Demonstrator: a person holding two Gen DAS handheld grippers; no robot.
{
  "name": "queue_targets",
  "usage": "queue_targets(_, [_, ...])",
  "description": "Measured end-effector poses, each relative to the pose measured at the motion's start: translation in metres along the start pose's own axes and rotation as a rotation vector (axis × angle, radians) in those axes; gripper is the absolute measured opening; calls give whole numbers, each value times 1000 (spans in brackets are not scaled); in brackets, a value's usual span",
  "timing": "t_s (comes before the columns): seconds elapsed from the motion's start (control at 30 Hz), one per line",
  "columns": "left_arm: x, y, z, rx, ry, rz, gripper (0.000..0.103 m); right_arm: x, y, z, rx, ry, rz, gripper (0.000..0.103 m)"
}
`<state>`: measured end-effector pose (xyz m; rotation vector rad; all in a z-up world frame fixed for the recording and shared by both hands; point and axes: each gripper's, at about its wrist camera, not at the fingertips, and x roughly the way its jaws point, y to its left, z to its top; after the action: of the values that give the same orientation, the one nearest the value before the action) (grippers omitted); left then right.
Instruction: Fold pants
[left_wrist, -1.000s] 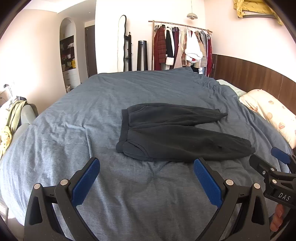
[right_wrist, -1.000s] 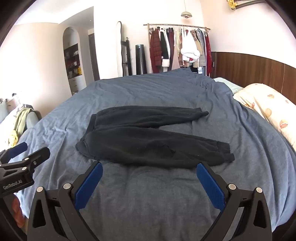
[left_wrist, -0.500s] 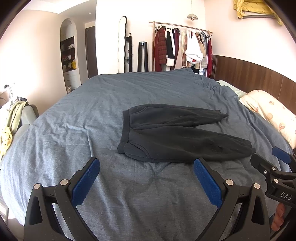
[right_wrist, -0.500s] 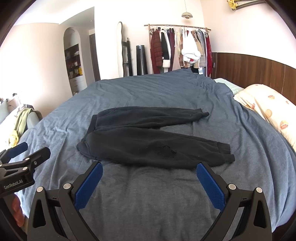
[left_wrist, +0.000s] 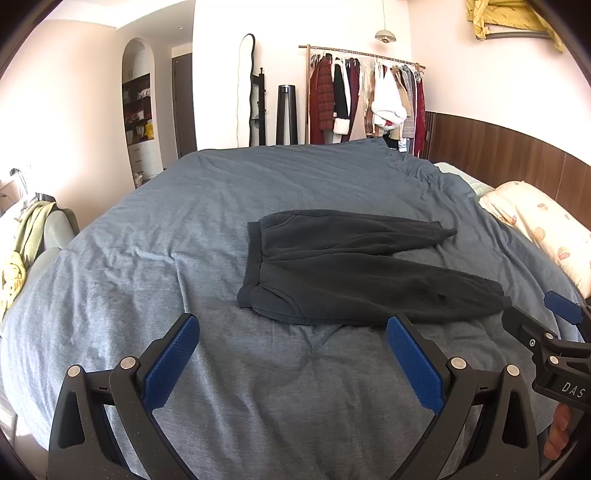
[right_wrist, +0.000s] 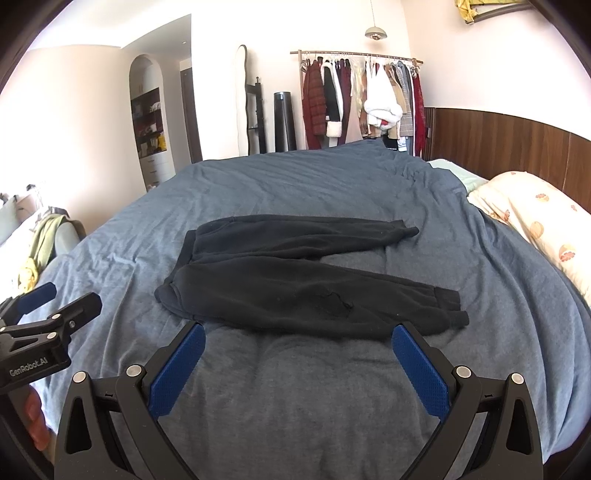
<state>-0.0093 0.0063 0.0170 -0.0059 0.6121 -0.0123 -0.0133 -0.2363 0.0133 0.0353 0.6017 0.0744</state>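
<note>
Black pants (left_wrist: 354, 273) lie flat on the blue-grey bed, waistband to the left, both legs spread to the right; they also show in the right wrist view (right_wrist: 303, 284). My left gripper (left_wrist: 291, 325) is open and empty, held above the cover just short of the pants' near edge. My right gripper (right_wrist: 299, 330) is open and empty, also just short of the near leg. Each gripper shows at the edge of the other's view: the right one (left_wrist: 543, 328) at the right, the left one (right_wrist: 55, 306) at the left.
The blue-grey bed cover (left_wrist: 184, 229) fills the middle of both views. A patterned pillow (right_wrist: 535, 218) lies at the right by the wooden headboard. A clothes rack (left_wrist: 365, 99) and a mirror stand by the far wall. A chair with yellow-green cloth (left_wrist: 22, 243) stands at the left.
Both grippers have drifted slightly; the pants sit marginally lower in both views. The pants have not moved on the bed and both grippers stay open.
</note>
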Motion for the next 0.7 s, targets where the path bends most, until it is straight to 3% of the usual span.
queue_targets(0.7, [4, 9, -5, -9, 4, 7, 103, 4, 4, -1, -11, 13, -1, 103])
